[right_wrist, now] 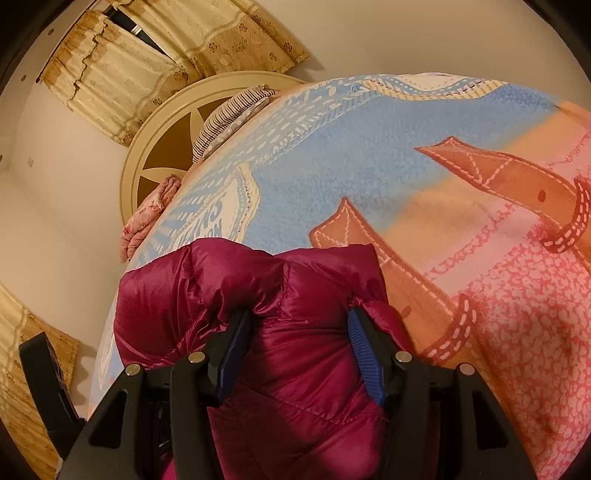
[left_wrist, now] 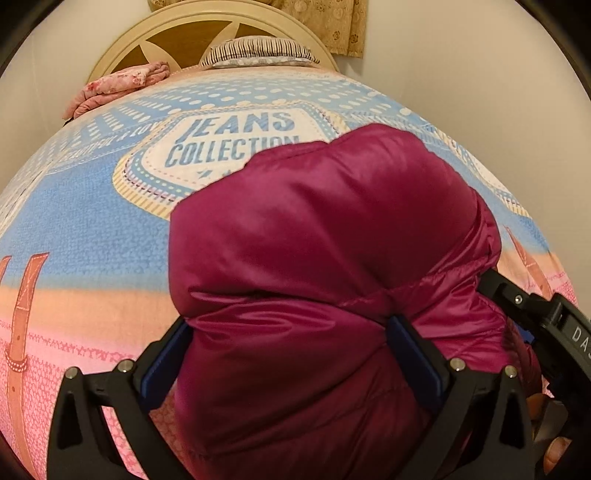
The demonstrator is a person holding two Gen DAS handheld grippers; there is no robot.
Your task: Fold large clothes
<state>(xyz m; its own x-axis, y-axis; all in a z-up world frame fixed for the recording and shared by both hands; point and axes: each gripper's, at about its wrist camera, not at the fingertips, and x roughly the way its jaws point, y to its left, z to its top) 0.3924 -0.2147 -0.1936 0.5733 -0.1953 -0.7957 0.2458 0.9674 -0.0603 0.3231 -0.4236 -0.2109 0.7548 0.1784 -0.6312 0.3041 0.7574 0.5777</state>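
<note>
A magenta puffer jacket (left_wrist: 325, 236) lies bunched and folded on the bed. My left gripper (left_wrist: 291, 332) has its blue-padded fingers (left_wrist: 410, 343) set wide around a thick fold of the jacket, pressing into both sides. In the right wrist view the jacket (right_wrist: 207, 280) fills the lower middle. My right gripper (right_wrist: 295, 332) is closed on another thick fold, its blue pads (right_wrist: 364, 350) sunk into the fabric. The right gripper's black body also shows at the right edge of the left wrist view (left_wrist: 546, 321).
The bed (left_wrist: 85, 229) has a blue, orange and pink "JEANS COLLECTION" cover. A striped pillow (left_wrist: 258, 51) and a folded pink floral blanket (left_wrist: 118, 86) lie by the round cream headboard (left_wrist: 177, 33). Beige curtains (right_wrist: 122, 74) hang behind. White walls flank the bed.
</note>
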